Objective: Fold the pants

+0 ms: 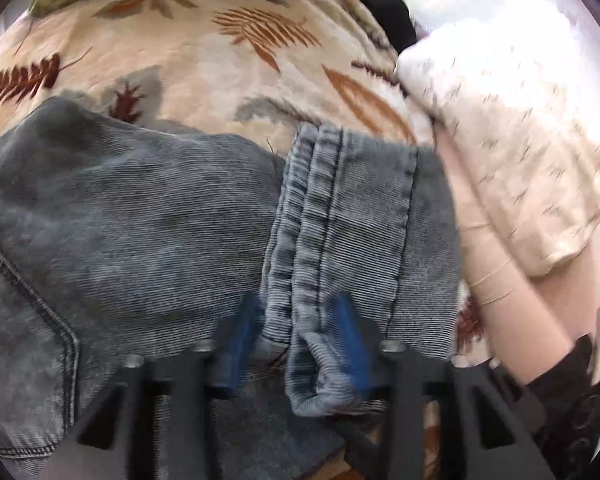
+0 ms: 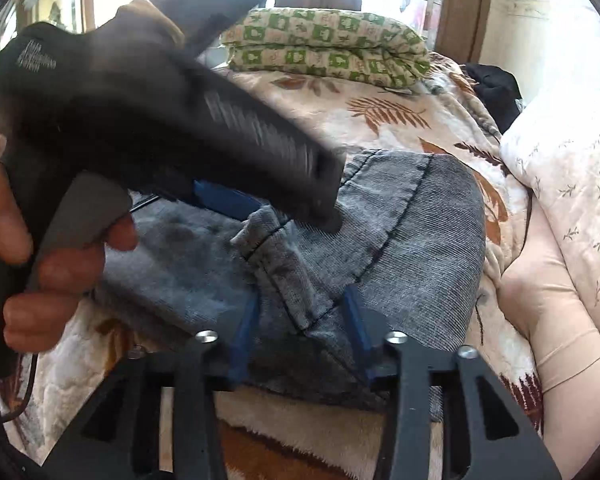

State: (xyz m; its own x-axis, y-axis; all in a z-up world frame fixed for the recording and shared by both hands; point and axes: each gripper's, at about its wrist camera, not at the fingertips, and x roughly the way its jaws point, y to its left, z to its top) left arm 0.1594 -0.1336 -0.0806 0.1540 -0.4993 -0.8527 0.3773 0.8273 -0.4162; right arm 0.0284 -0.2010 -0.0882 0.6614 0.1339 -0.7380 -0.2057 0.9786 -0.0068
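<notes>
The grey denim pants (image 1: 148, 216) are laid on a leaf-patterned blanket (image 1: 228, 60), already doubled over, with the hems (image 1: 320, 208) stacked on top. The left gripper (image 1: 296, 344) is set at the hem edge; its jaws are spread, with bunched hem fabric lying between the blue pads (image 1: 350, 336) but not visibly pinched. The right gripper (image 2: 300, 324) is likewise spread over a seam of the pants (image 2: 420, 240).

Risk, as judged: if the jaws are closed on one layer only, the stack may be pulled apart and the fold skewed; soft bedding may also be caught.

Only the right wrist view shows the left gripper's body (image 2: 160, 120) and the hand (image 2: 52, 264) holding it, together with a green checked pillow (image 2: 324, 48). The pocket stitching (image 1: 40, 312) is shown only in the left wrist view.
</notes>
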